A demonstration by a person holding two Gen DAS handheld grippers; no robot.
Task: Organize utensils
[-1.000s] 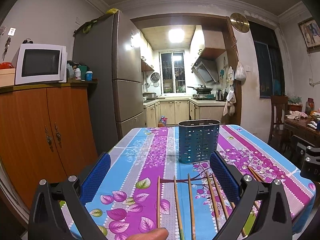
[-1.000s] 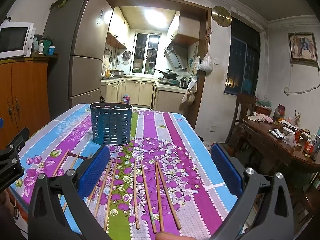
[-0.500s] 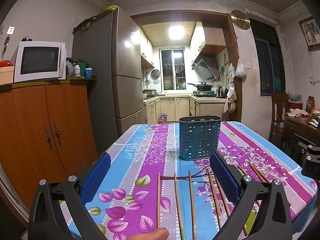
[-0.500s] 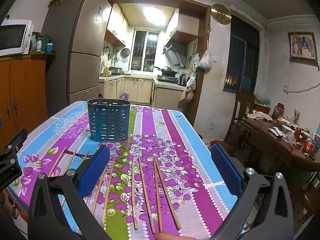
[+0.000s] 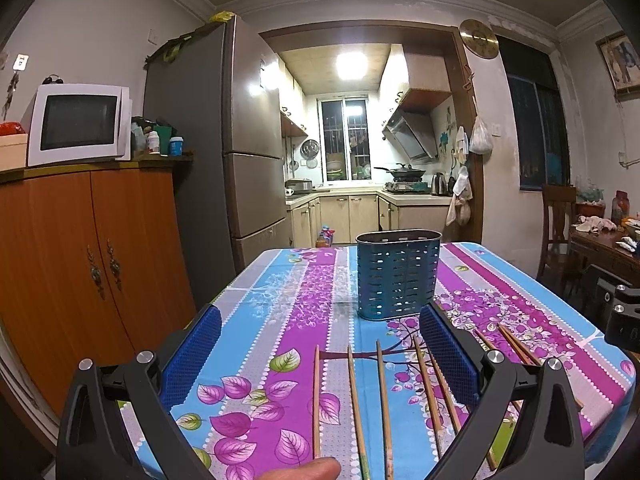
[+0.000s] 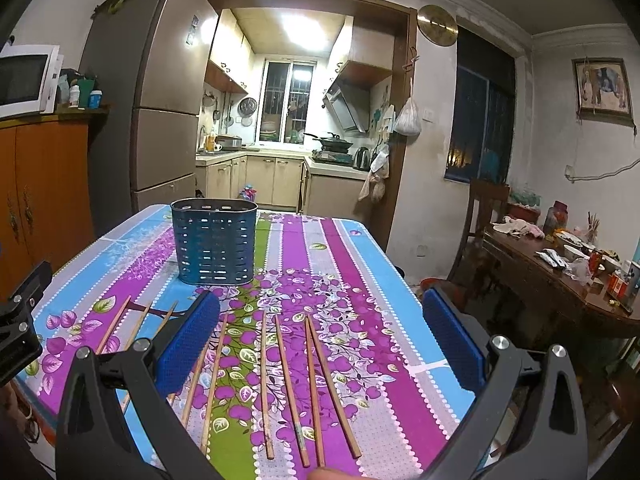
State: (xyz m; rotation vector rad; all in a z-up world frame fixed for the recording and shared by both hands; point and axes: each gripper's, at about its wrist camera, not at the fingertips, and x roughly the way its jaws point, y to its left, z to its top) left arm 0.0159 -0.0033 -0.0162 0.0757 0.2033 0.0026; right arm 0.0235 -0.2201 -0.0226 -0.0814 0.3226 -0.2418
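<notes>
A blue perforated utensil holder [image 5: 397,275] stands upright on the floral tablecloth [image 5: 280,320]; it also shows in the right wrist view [image 6: 215,241]. Several wooden chopsticks [image 5: 382,396] lie side by side on the cloth in front of it, also seen in the right wrist view [image 6: 292,384]. My left gripper [image 5: 320,352] is open and empty, held above the near ends of the chopsticks. My right gripper [image 6: 320,340] is open and empty over the right group of chopsticks. Each gripper's edge shows in the other's view.
An orange cabinet [image 5: 80,264] with a microwave [image 5: 78,124] stands left of the table, a grey fridge [image 5: 224,152] beyond it. A cluttered wooden side table [image 6: 560,280] and chair [image 6: 480,216] stand at the right. The kitchen lies behind.
Both grippers have dropped slightly and tilted, so the holder and table sit a little higher in view. Nothing on the table has moved; both grippers stay open.
</notes>
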